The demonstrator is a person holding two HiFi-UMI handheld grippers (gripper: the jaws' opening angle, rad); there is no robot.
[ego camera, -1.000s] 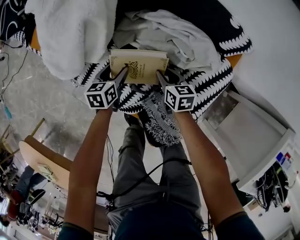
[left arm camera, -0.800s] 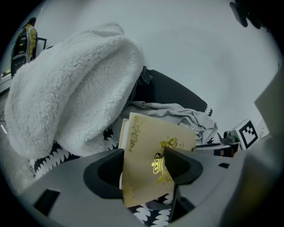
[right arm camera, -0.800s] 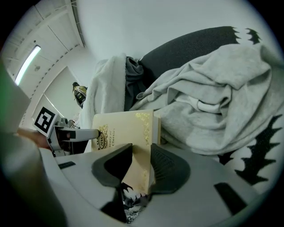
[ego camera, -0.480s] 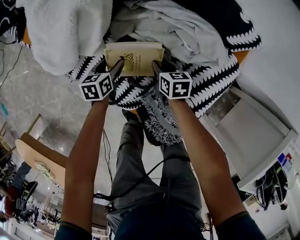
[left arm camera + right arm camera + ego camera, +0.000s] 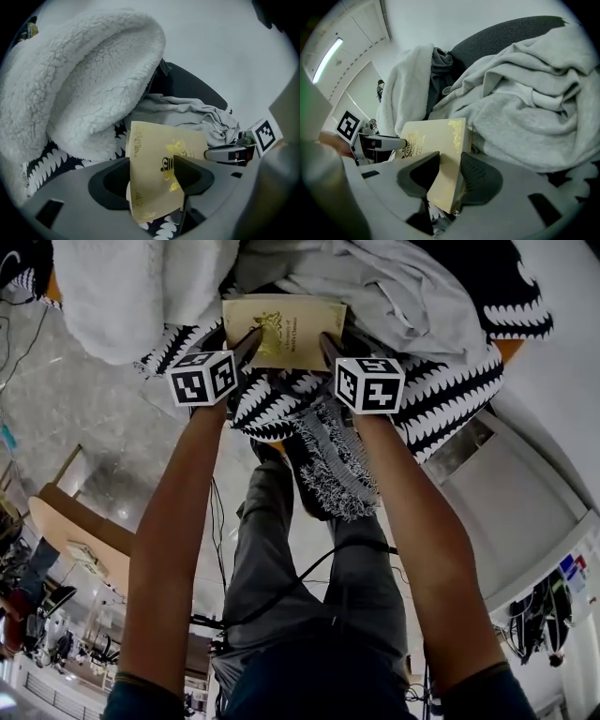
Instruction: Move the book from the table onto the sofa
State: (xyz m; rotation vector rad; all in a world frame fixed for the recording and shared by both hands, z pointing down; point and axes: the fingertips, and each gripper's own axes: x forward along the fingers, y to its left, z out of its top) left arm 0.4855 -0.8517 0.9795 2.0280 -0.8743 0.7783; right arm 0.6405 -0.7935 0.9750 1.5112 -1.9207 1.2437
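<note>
Two grips | left claw (image 5: 151,163) clamped on book (image 5: 284,320) | right claw (image 5: 450,158) clamped opposite edge

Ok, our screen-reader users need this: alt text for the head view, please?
The left tongs and right tongs each grip the near edge of a cream book, over a black-and-white throw heaped with a white fleece and grey clothing.

The closed book (image 5: 286,324), cream with gold ornaments and a dark title, is nearly flat at 12 o'clock, held by both near corners, over the patterned sofa (image 5: 450,395).
</note>
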